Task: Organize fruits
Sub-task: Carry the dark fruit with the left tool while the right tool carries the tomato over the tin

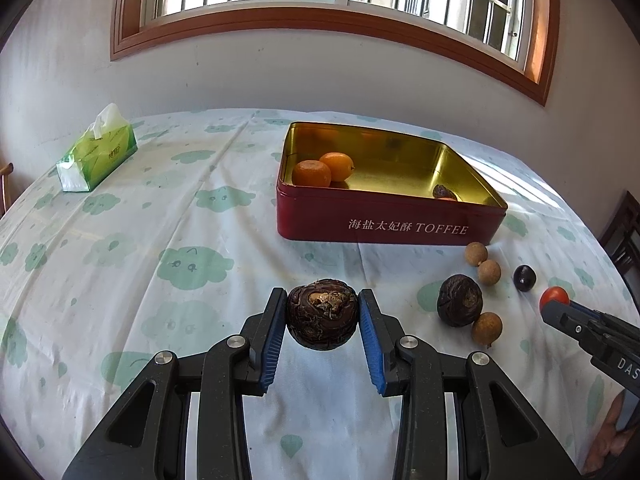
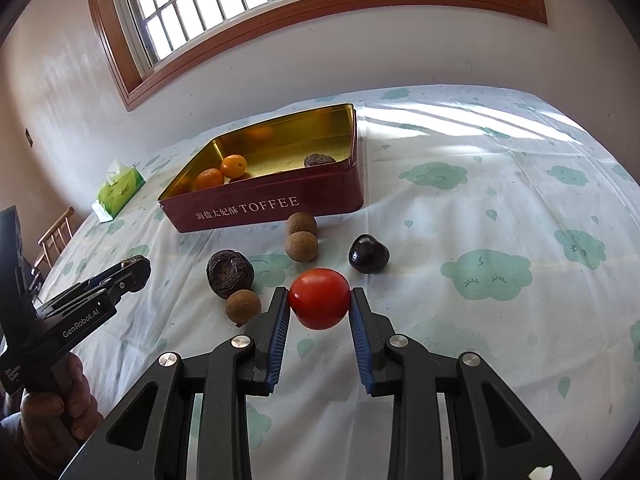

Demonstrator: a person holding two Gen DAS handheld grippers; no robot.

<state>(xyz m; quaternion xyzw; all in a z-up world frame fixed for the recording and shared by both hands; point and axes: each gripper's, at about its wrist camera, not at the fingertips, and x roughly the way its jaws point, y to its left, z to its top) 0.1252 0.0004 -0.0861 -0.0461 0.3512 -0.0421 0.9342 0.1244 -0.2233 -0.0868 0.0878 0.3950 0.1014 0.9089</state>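
Observation:
My left gripper [image 1: 322, 312] is shut on a dark brown water chestnut [image 1: 322, 314], held above the tablecloth in front of the red toffee tin [image 1: 384, 226]. My right gripper [image 2: 319, 300] is shut on a red cherry tomato [image 2: 319, 298]; it also shows in the left wrist view [image 1: 554, 298]. The tin [image 2: 280, 204] holds two oranges [image 1: 322, 168] and another dark chestnut [image 2: 319, 160]. On the cloth lie a second chestnut [image 2: 230, 274], three brown longans [image 2: 302, 246] and a dark plum [image 2: 368, 254].
A green tissue pack [image 1: 98, 154] sits at the table's far left. A white wall and a window lie behind the table. A wooden chair [image 2: 56, 236] stands at the left edge. The left gripper shows in the right wrist view [image 2: 134, 268].

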